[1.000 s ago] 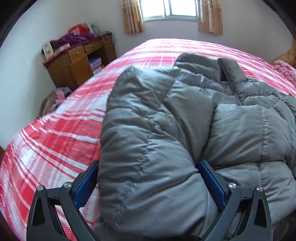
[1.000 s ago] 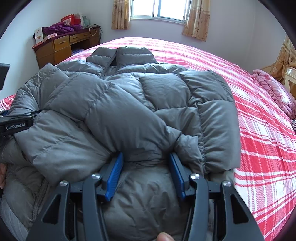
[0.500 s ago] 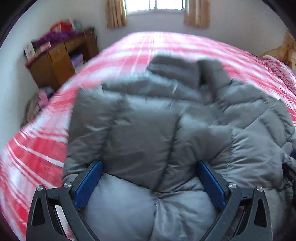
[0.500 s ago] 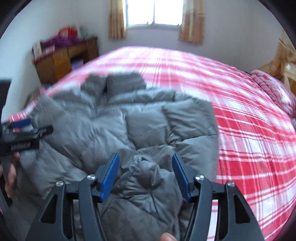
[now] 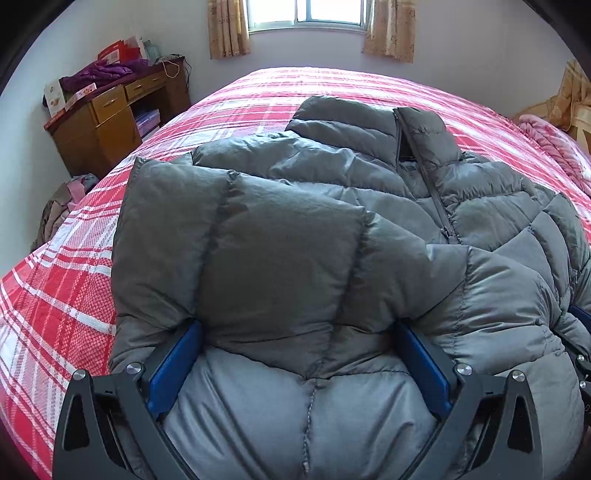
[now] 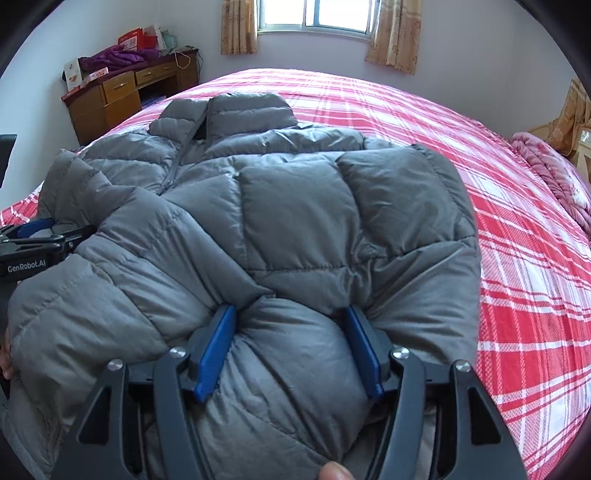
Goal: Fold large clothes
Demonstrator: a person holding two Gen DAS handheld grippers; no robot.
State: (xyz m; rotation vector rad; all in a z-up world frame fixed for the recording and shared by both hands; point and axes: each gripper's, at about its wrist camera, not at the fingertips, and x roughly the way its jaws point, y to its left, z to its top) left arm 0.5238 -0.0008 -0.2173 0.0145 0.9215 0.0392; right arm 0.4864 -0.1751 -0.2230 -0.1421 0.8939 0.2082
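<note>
A grey puffer jacket lies front up on the red plaid bed, collar toward the window, both sleeves folded in over the chest. My left gripper has its jaws wide apart around the bulky lower left part of the jacket. My right gripper has its jaws around a thick bunch of the jacket's lower right part, the blue pads pressing into the padding. The left gripper also shows at the left edge of the right wrist view.
A wooden desk with clutter stands at the far left by the wall. A pile of clothes lies on the floor beside the bed. A pink blanket lies at the bed's right edge. A curtained window is behind.
Both grippers swung back toward me and lowered again onto the jacket's bottom part. The jacket's sleeves now lie folded across the chest, and the collar end has settled flat.
</note>
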